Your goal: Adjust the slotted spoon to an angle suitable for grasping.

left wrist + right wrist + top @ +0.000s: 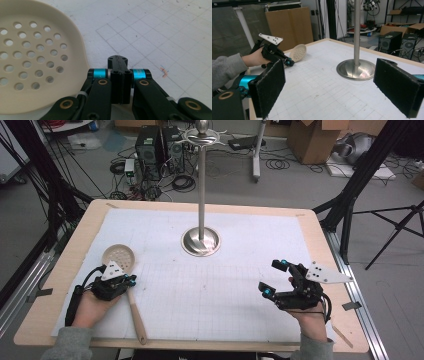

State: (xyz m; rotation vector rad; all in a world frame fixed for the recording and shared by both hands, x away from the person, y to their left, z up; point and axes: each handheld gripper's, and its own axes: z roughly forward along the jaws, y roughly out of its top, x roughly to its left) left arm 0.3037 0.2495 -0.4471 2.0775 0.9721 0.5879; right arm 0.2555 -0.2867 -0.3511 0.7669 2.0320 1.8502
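Gleaming steel stand (201, 241) (round, dished base)

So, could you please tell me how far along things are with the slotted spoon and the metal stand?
Nothing looks hung yet: the stand is bare. The left gripper is shut at the slotted spoon lying on the table; the right gripper waits open.

No legible text or labels
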